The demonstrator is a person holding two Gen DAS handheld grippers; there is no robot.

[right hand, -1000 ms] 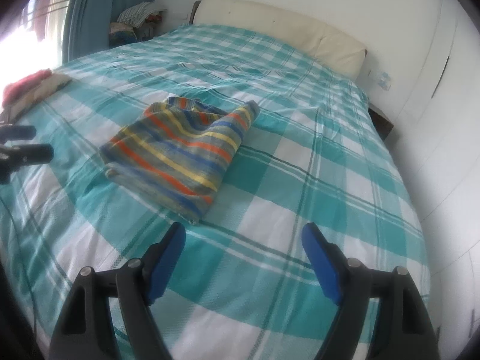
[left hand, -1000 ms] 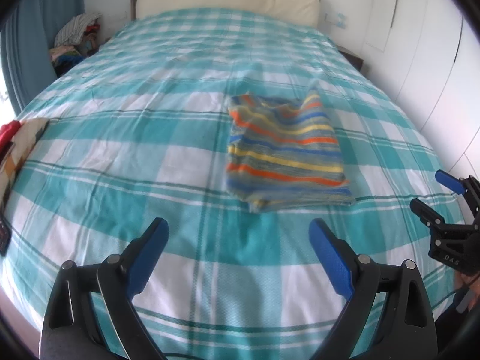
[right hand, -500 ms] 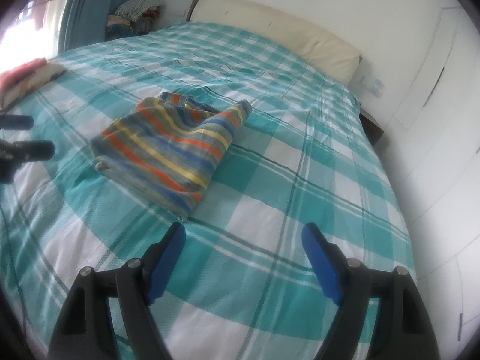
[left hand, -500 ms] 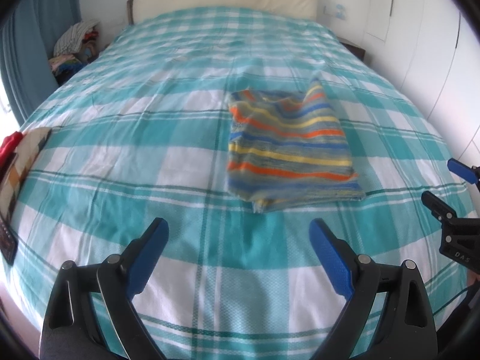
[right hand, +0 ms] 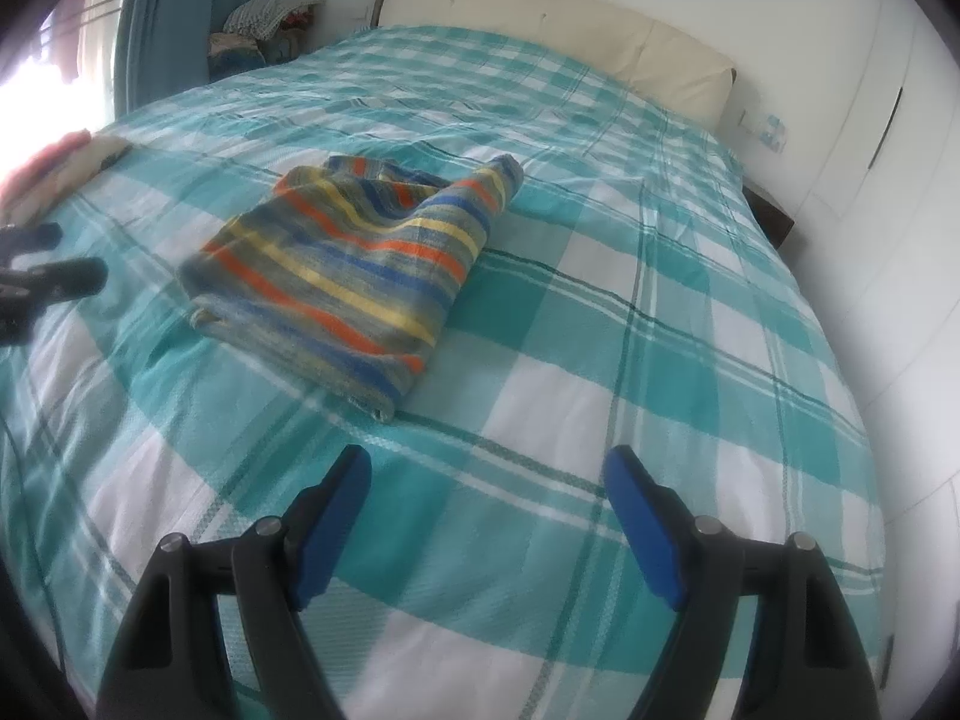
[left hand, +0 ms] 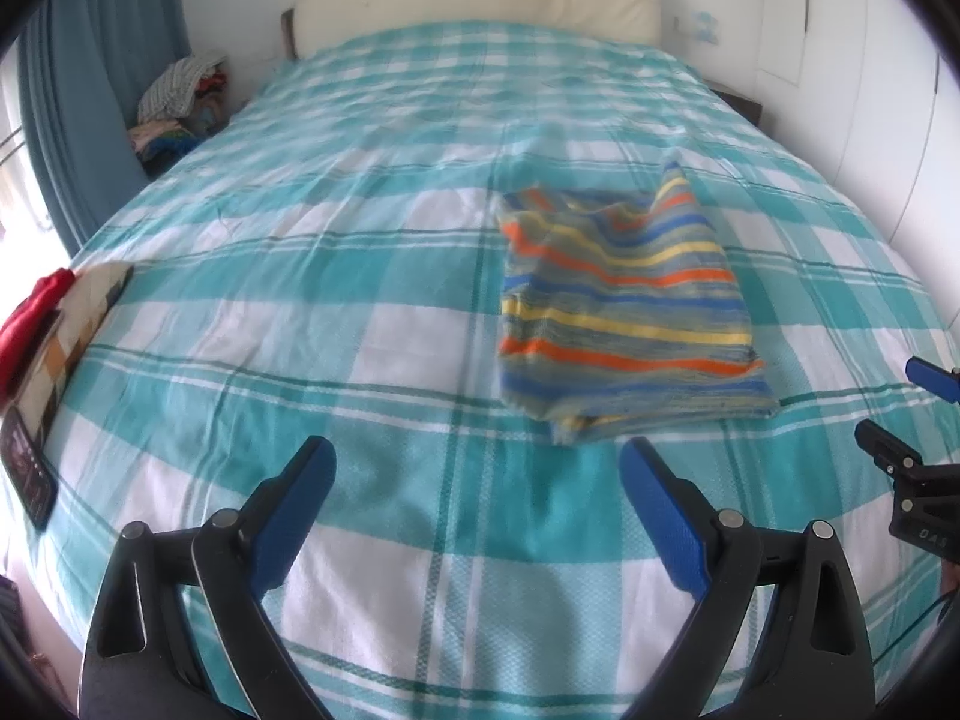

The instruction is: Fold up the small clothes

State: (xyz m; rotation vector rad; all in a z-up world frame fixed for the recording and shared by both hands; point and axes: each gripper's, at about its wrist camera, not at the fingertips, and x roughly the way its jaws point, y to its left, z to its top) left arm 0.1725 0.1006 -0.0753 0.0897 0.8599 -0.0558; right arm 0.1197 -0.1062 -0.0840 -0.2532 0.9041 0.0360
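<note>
**Q:** Sweep from the left edge. What lies left of the striped garment?

**Me:** Landmark is the folded striped garment (left hand: 624, 306). Far to its left, at the bed's edge: a red cloth (left hand: 27, 318) on a checked cloth (left hand: 72, 330), with a dark flat item (left hand: 27, 468) nearer me, too blurred to name. Beyond those, in the corner, a blue curtain (left hand: 78, 96) and a clothes pile (left hand: 180, 96). All well apart from the garment.

**Q:** Your left gripper?

**Me:** My left gripper (left hand: 477, 480) hangs above the teal plaid bedspread (left hand: 300, 312), short of the garment's near edge and a little to its left. Jaws spread wide, nothing between them. Blue pads (left hand: 297, 516) bare.

**Q:** The garment itself?

**Me:** Folded into a rough rectangle, lying flat on the bedspread about mid-bed. Stripes orange, yellow, blue on grey. Its far right corner pokes up in a small peak. Nothing touches it.

**Q:** And right of it?

**Me:** My right gripper (right hand: 486, 483) is near the garment's right near corner, apart from it, over the bedspread. Jaws wide apart, gripping nothing. Behind the garment, a cream headboard (right hand: 558, 30); to its right, white cupboard doors (right hand: 888, 120).
</note>
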